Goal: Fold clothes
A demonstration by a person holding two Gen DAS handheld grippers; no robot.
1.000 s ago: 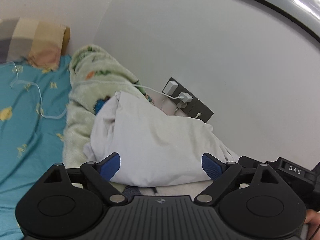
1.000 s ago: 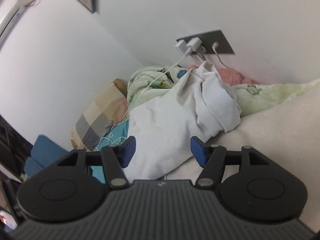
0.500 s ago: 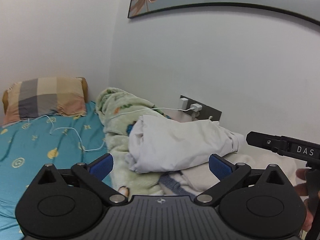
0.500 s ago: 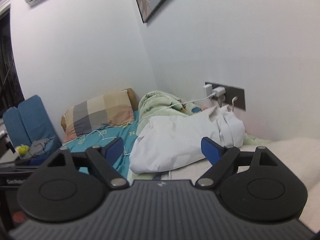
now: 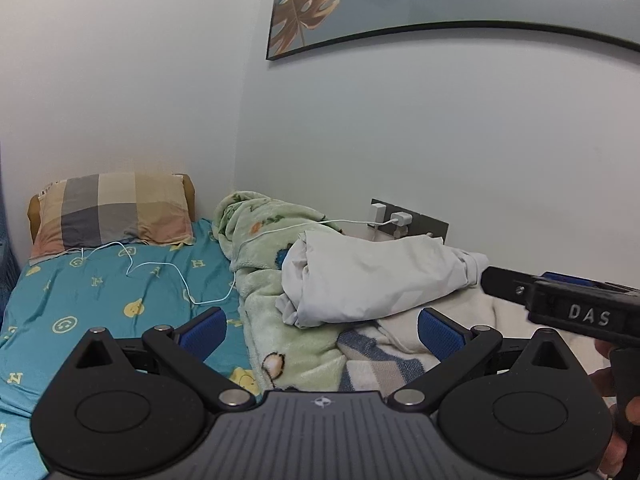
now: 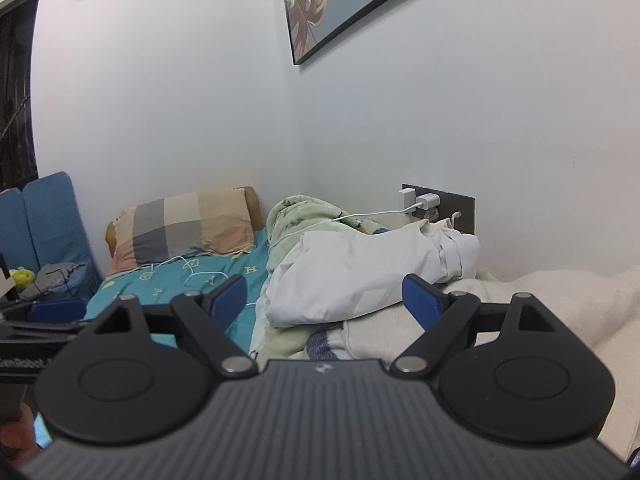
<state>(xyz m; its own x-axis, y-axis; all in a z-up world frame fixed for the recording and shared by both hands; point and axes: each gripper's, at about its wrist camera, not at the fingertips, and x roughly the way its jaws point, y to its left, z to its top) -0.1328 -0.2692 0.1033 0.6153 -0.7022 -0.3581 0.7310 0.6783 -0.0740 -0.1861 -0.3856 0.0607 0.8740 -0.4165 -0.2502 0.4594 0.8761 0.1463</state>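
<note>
1. The white garment [image 5: 372, 276] is lying in a loose bundle at the centre right of the left wrist view, resting on the green fleece blanket [image 5: 276, 320] and a cream blanket [image 5: 496, 312], against the wall below the socket plate [image 5: 420, 224].
2. The left gripper [image 5: 320, 330] is standing with its jaws wide apart and nothing between them; the bundle is sitting beyond the blue pads, not touched.
3. The right gripper [image 6: 325, 296] is likewise gaping and empty, framing the same bundle at the centre of its own view (its body is also poking in at the right edge of the left view).
4. The cloth is looking thin, light and limp, so it is likely going to sag and slide rather than hold a shape; it is neither fragile nor heavy.
5. A pinch on an edge or corner is looking best, for instance the rumpled lower-left end [image 5: 290, 306] and the bunched end near the socket [image 6: 456, 248].
6. The white charging cable [image 5: 280, 230] is trailing across the blanket just beside the bundle and could be snagging.
</note>
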